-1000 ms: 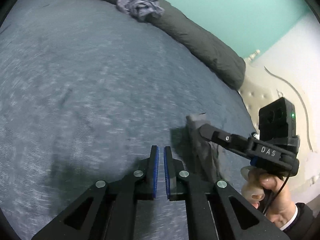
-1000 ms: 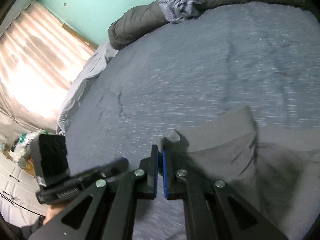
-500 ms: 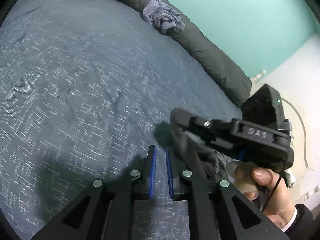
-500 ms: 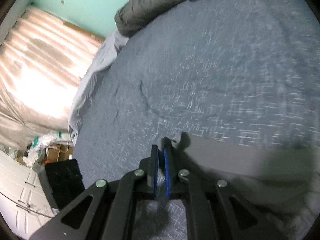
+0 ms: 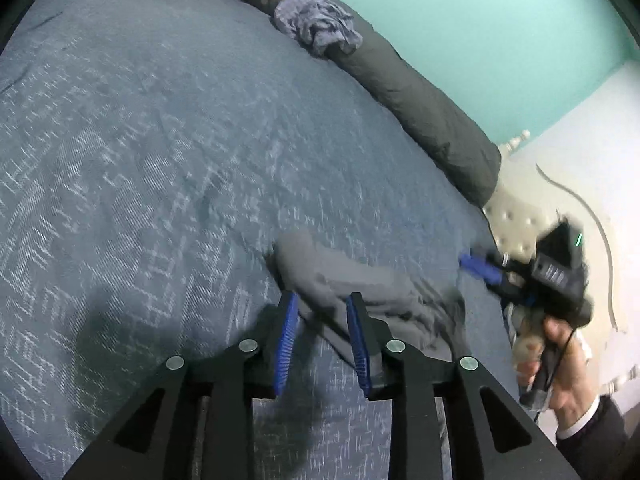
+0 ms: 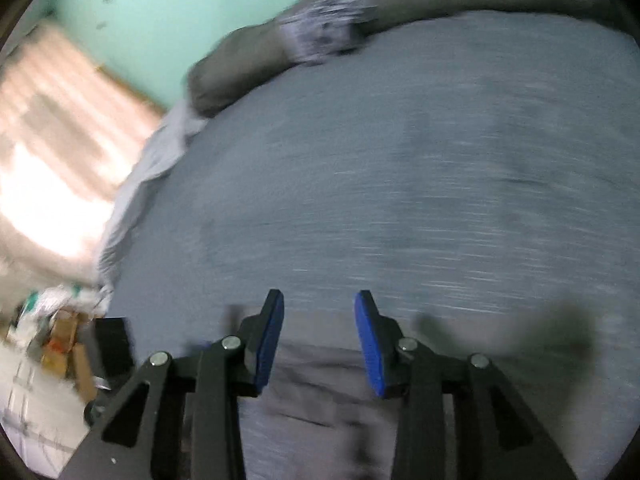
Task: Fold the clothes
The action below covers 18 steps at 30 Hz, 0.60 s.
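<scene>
Now that the right gripper (image 6: 319,316) has let go, jaws spread, the grey garment (image 5: 360,300) is lying on the bed, probably finished; the wide left gripper (image 5: 322,320) is hovering just behind it.

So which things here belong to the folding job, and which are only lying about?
Belong to the job:
- grey garment on the bed
- left gripper, open
- right gripper, open

Lying about:
- crumpled patterned cloth
- rolled dark duvet
- grey bedspread
- curtain
</scene>
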Each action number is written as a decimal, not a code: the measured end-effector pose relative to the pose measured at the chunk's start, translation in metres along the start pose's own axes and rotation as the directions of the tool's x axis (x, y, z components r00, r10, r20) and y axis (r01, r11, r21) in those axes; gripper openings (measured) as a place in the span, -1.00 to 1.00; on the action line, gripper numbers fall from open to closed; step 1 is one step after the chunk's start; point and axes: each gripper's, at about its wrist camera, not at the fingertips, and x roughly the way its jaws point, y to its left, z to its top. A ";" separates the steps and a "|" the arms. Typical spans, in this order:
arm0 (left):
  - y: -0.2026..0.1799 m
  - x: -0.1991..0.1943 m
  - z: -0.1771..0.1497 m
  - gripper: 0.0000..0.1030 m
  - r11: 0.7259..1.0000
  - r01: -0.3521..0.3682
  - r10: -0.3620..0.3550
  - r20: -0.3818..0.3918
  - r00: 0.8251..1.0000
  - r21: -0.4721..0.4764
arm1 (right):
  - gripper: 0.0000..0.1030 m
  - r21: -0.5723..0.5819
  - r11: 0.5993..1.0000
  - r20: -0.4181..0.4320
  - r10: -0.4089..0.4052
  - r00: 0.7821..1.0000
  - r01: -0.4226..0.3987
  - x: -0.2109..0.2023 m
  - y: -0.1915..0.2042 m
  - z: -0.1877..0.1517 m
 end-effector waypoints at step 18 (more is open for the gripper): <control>-0.009 0.043 0.033 -0.80 0.996 -0.078 0.076 -0.062 0.995 -0.031 | -0.45 0.037 0.965 -0.002 -0.260 0.966 0.260 -0.028 -0.114 -0.025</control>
